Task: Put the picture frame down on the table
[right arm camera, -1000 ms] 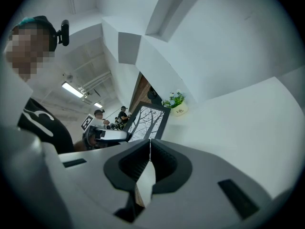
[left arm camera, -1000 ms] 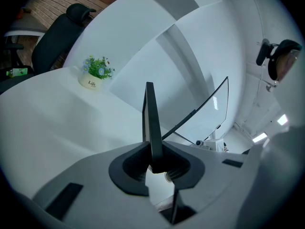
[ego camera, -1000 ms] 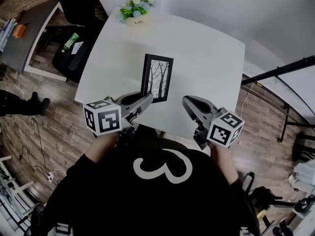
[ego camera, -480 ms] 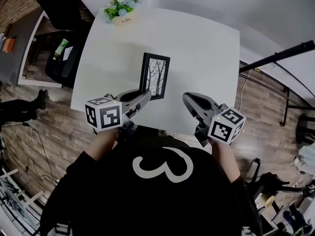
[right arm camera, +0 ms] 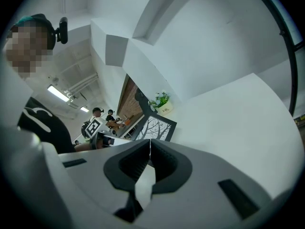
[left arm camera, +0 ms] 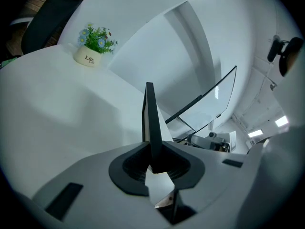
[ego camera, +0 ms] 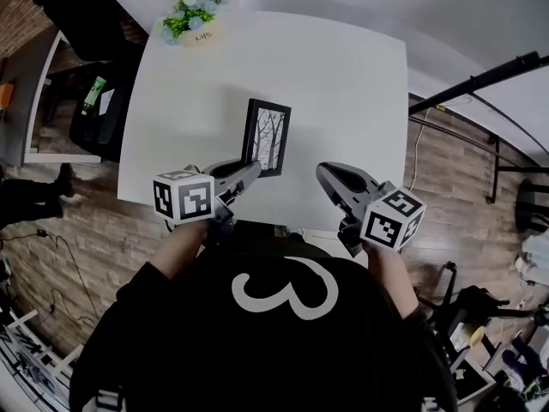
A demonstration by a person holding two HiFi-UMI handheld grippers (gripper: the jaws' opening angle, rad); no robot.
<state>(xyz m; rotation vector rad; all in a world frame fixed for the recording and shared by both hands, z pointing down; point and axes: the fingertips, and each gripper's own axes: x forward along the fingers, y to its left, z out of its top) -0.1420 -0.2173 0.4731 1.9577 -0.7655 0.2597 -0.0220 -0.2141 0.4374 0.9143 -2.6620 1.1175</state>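
Picture frame (ego camera: 266,136): a slim black frame with a bare-tree print. It sits at the middle of the head view, over the near half of the white table (ego camera: 343,75), standing on edge rather than lying flat.
Left gripper (ego camera: 250,171): its claw is narrow and clamped on the frame's near lower edge. In the left gripper view the frame runs edge-on straight up from between the ribbed pads, gripped on both faces.
Right gripper (ego camera: 325,173): at the lower right of centre in the head view, apart from the frame. Its jaws are pressed together with nothing between them, and its own view looks across the tabletop at the print.
Flower pot (ego camera: 190,26): at the upper left of the table, well apart from the frame, so there is plenty of bare tabletop around the landing spot.
Done so far: I'd say the frame has been brought low over the table near its front edge. Whether its bottom edge touches the surface I cannot tell, because the gripper body hides it.
Left to do: seating the frame on the table, opening the left claw and drawing it clear.
Risk: the frame is thin and upright, so it could tip over once let go.
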